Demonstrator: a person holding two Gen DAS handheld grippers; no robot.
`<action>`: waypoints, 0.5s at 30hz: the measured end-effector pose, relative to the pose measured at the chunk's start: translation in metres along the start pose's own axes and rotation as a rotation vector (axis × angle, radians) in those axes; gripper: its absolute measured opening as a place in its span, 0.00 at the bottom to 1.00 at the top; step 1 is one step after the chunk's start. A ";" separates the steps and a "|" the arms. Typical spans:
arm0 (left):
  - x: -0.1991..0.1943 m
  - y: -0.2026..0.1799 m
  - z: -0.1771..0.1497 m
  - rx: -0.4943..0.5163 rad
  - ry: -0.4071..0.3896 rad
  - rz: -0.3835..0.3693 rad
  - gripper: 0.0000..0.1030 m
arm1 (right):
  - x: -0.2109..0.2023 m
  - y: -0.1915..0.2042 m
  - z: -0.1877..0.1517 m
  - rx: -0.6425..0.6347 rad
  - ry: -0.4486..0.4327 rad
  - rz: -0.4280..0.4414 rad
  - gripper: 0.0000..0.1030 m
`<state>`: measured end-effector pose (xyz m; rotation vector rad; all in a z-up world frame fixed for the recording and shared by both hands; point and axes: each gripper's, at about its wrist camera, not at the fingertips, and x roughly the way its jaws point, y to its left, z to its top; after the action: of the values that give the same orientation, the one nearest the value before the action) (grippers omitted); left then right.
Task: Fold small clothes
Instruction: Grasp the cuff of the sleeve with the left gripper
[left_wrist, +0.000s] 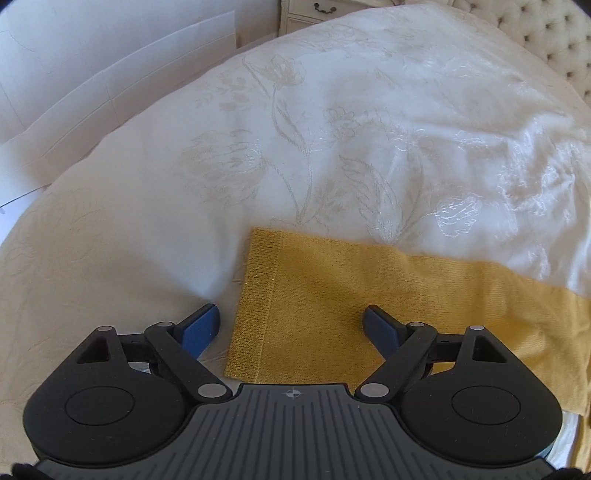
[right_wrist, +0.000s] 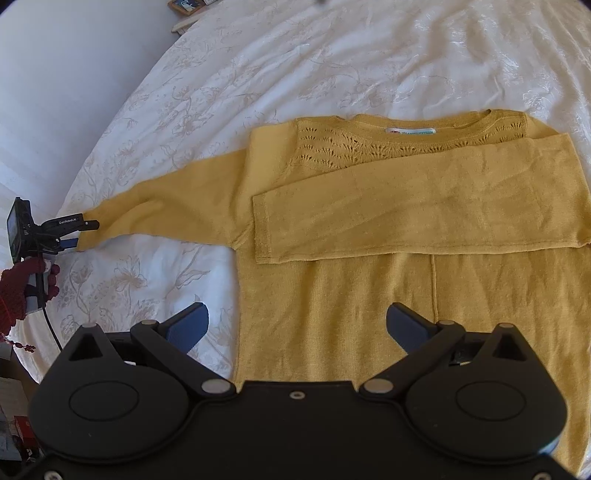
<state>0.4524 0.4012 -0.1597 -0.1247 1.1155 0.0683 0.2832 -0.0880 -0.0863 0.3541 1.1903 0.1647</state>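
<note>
Right wrist view: my right gripper (right_wrist: 297, 325) hangs over the lower body of the yellow sweater (right_wrist: 369, 295), its jaws spread wide with nothing between them.
Left wrist view: my left gripper (left_wrist: 290, 319) is above the cuff (left_wrist: 255, 302) of the outstretched sleeve, its jaws spread wide. One blue pad is over the bedspread beside the cuff, the other over the sleeve. I cannot tell if the pads touch the cloth.
Sweater: it lies flat on the bedspread (right_wrist: 295, 55), neck opening (right_wrist: 410, 133) on the side away from me, with a small label inside it.
Folded sleeve: one sleeve (right_wrist: 443, 206) is laid across the chest of the sweater, its cuff near the sweater's opposite edge.
Open sleeve: the other sleeve (right_wrist: 159, 210) reaches out sideways from the sweater, and its end is at my left gripper (right_wrist: 79, 230).
My left hand: in a dark red knitted glove (right_wrist: 22, 284), holding the handle, well apart from the sweater body.
Surface: white bedspread with pale flower embroidery (left_wrist: 295, 110), slightly wrinkled beyond the sweater.
Room: a tufted cream headboard (left_wrist: 554, 44) and a white drawer unit (left_wrist: 317, 11) stand beyond the bed, far from the sweater.
</note>
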 end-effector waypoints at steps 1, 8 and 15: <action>0.002 0.000 0.001 0.002 0.001 -0.013 0.83 | 0.002 0.002 0.001 -0.004 0.007 -0.001 0.99; 0.004 0.005 -0.001 -0.014 -0.007 -0.056 0.78 | 0.014 0.009 0.007 -0.027 0.037 -0.007 0.99; -0.014 0.018 0.000 -0.098 -0.010 -0.089 0.11 | 0.019 0.011 0.002 -0.027 0.055 0.000 0.99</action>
<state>0.4444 0.4188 -0.1483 -0.2614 1.0953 0.0447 0.2924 -0.0727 -0.0983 0.3280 1.2409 0.1911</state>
